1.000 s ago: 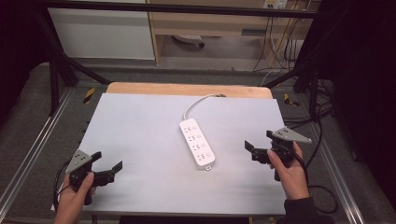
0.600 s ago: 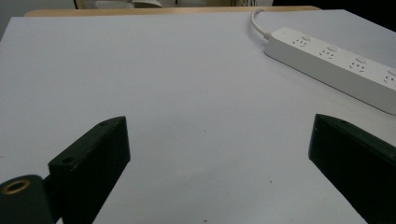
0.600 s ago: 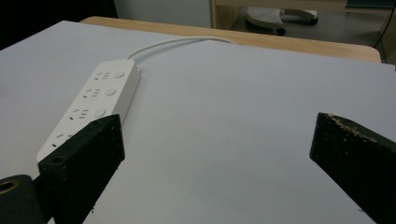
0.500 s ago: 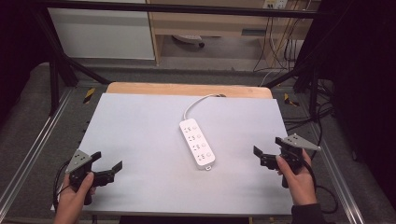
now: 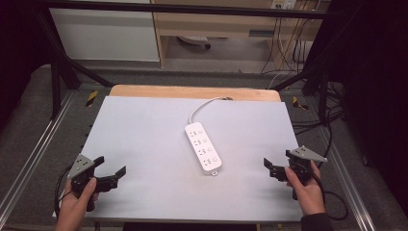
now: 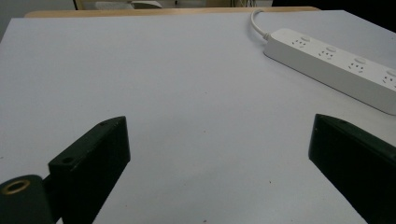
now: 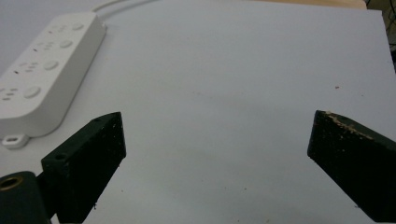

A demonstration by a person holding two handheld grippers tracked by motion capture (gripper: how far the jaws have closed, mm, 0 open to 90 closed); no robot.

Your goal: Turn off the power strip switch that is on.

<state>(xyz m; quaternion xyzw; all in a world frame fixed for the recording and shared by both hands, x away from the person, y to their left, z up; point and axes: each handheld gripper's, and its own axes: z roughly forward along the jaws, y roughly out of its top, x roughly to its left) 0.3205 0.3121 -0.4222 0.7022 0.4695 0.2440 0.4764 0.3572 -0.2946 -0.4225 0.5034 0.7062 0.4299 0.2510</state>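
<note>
A white power strip (image 5: 203, 148) lies flat near the middle of the pale tabletop (image 5: 144, 125), set on a slant, its white cord (image 5: 202, 107) curling off toward the far wooden edge. It carries four socket groups, each with a round switch. By its looks it is a rigid plastic bar, light enough for one claw, with smooth and likely slippery sides; the cord is soft and will drag behind. A sound hold would probably be across the narrow width near the middle of its length, so that neither end tips.

The left claw (image 5: 111, 174) hovers near the tabletop's near-left corner, jaws spread wide and empty, well apart from the strip. The right claw (image 5: 275, 169) sits at the near right, jaws likewise spread with nothing between them; in the right gripper view the strip's near end (image 7: 42, 79) lies just beyond its left jaw.

Against the earlier frames, the right hand has drawn back toward the person and a little outward. The left hand and the strip have not shifted.
</note>
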